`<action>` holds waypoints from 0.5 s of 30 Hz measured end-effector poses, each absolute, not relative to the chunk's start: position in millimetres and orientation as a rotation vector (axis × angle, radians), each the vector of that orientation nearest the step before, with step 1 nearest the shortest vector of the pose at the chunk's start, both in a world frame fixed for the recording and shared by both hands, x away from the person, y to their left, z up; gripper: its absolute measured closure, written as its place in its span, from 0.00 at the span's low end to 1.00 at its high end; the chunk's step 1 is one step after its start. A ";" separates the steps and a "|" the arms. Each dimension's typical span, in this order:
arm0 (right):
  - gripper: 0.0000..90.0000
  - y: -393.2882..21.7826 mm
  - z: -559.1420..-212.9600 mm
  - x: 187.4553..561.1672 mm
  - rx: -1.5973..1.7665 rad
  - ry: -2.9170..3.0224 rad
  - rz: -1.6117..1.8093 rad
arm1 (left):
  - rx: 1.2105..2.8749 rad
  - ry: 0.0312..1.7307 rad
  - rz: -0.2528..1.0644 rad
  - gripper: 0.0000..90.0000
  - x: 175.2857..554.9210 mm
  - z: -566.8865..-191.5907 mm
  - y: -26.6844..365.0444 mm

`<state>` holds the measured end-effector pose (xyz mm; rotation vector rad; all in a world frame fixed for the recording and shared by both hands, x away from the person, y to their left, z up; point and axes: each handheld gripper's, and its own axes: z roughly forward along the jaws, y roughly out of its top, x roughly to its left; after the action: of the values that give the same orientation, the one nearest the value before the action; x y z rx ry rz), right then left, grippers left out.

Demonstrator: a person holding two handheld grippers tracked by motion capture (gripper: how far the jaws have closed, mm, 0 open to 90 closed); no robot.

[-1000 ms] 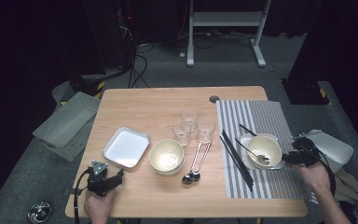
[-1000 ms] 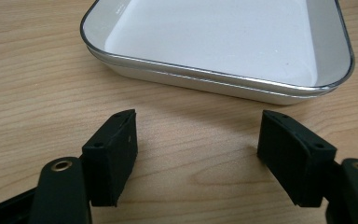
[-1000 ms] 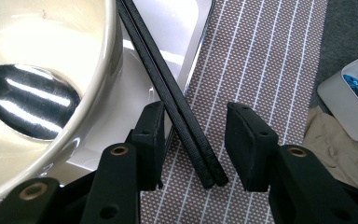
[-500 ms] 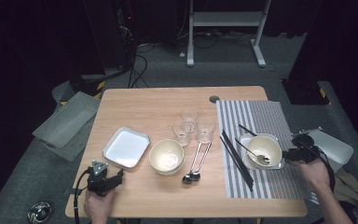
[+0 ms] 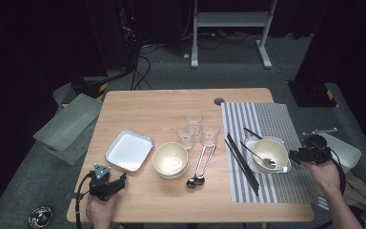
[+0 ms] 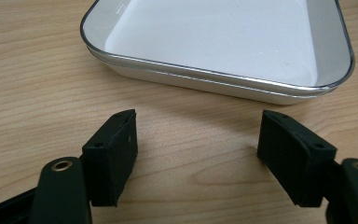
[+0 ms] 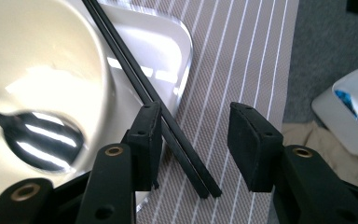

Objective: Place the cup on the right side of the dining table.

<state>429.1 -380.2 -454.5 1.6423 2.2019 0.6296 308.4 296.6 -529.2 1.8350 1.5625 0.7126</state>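
Right gripper view: jaws of the right gripper (image 7: 193, 147) stand apart over a pair of black chopsticks (image 7: 168, 126), not pinching them.

The jaws have just been opening; the chopstick tips lie between them on the striped placemat (image 7: 242, 56), close beside the left-hand pad, the other pad clear of them. The sticks run back along the rim of a white square plate (image 7: 168, 46) that carries a cream bowl (image 7: 42, 60) with a spoon (image 7: 46, 135) in it. High view: left gripper (image 5: 119, 182) rests low at the table's (image 5: 162, 102) near left corner, fingers spread wide and empty, just short of a white tray (image 5: 129, 150).
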 end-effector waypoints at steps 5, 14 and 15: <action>0.61 -364.1 -442.5 436.1 1.592 2.189 0.642 | 1.835 1.563 0.713 0.32 308.4 -529.2 296.6; 0.61 -345.5 -427.1 458.2 1.558 2.181 0.623 | 1.829 1.564 0.712 0.32 308.5 -529.4 296.4; 0.61 -342.7 -426.0 461.3 1.557 2.182 0.624 | 1.830 1.563 0.712 0.32 308.5 -529.4 296.5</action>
<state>461.3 -342.7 -426.0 1.5569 2.1825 0.6243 308.5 296.5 -529.4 1.8300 1.5633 0.7120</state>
